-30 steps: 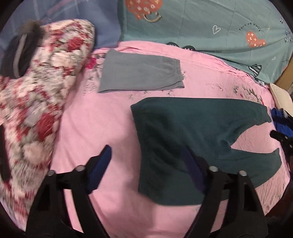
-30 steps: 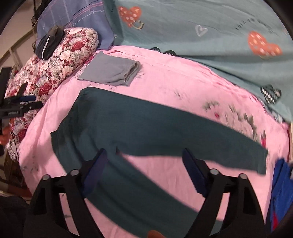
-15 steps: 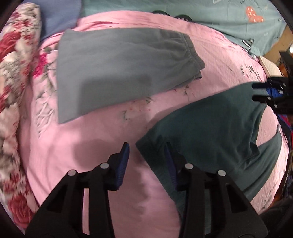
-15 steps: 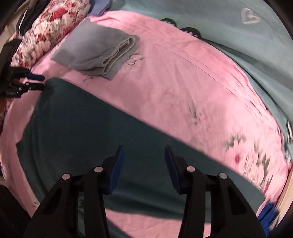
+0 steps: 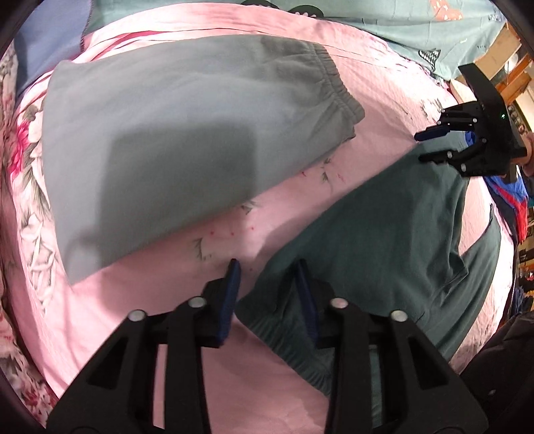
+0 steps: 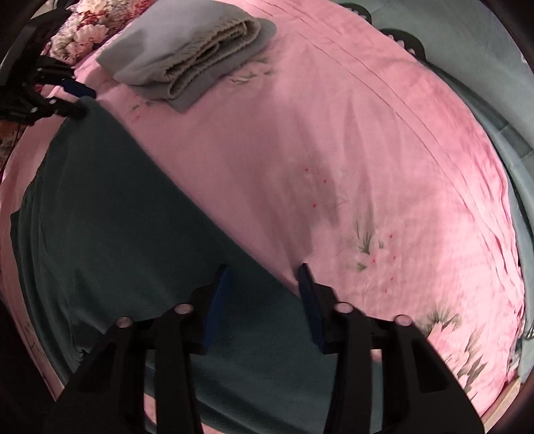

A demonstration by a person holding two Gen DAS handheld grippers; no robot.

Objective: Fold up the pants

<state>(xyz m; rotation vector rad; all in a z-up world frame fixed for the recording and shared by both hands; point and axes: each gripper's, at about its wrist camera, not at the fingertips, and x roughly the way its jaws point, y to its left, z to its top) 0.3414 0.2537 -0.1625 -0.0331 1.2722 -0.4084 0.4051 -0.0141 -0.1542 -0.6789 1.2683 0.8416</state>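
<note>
Dark teal pants [image 5: 393, 233] lie flat on the pink bedsheet [image 5: 140, 293]; they also fill the lower left of the right wrist view [image 6: 110, 227]. My left gripper [image 5: 267, 273] is open, low over the sheet, its jaws straddling the far corner of the waistband. My right gripper [image 6: 263, 277] is open, low over the upper edge of a pant leg. The right gripper shows at the right of the left wrist view [image 5: 430, 143], open. The left gripper shows at the far left of the right wrist view [image 6: 80, 100], open.
Folded grey pants [image 5: 173, 140] lie just beyond the teal ones, also seen in the right wrist view [image 6: 187, 56]. A teal heart-print blanket [image 5: 383, 23] lies at the back. A floral pillow [image 6: 80, 30] is at the left. Blue clothing [image 5: 514, 197] sits at the right bed edge.
Both grippers have moved down and forward close to the pants and narrowed their opening. The left one now straddles the waistband corner, the right one the pant-leg edge.
</note>
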